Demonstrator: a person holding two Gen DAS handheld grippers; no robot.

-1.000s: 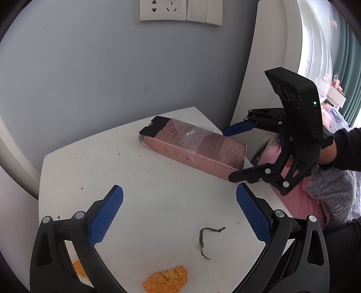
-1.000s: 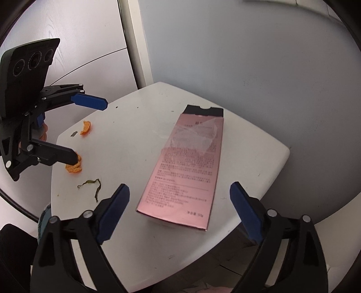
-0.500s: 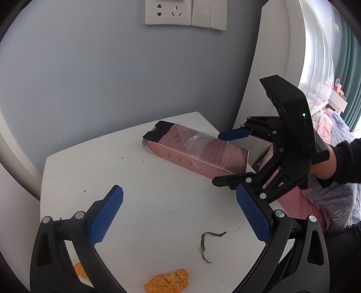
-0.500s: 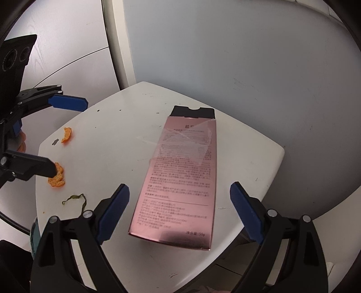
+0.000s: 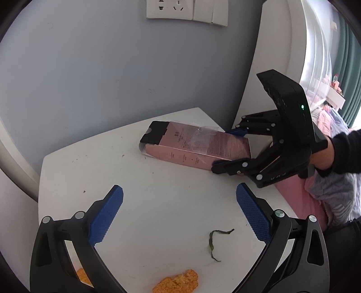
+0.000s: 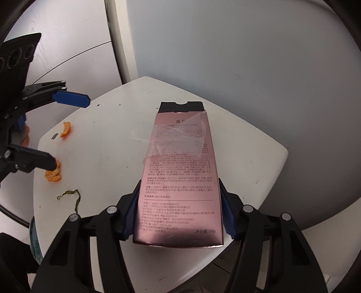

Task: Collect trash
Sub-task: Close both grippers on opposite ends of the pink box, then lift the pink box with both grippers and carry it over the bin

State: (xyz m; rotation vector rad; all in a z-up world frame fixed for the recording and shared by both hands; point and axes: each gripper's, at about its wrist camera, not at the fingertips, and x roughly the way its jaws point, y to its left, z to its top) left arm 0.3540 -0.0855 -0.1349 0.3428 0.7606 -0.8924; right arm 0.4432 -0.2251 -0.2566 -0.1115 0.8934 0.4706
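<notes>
A long pink carton (image 6: 180, 171) with a black end flap lies on the small white table (image 6: 108, 139); it also shows in the left wrist view (image 5: 198, 144). My right gripper (image 6: 178, 207) is shut on the carton's near end, a blue pad on each long side; in the left wrist view the right gripper (image 5: 227, 148) shows at the carton's right end. My left gripper (image 5: 178, 214) is open and empty above the table's near part. An orange peel piece (image 5: 176, 281) and a thin green strip (image 5: 214, 241) lie below it. Another peel piece (image 6: 65, 129) lies further off.
A grey wall with a socket plate (image 5: 187, 9) stands behind the table. A white door or cabinet edge (image 5: 270, 56) rises at the right. The person's pink and grey clothing (image 5: 327, 191) is beside the table's right edge. The table's edges are close on all sides.
My right gripper moved forward over the carton's near end and closed on its long sides. The left gripper stayed open and drew back a little.
</notes>
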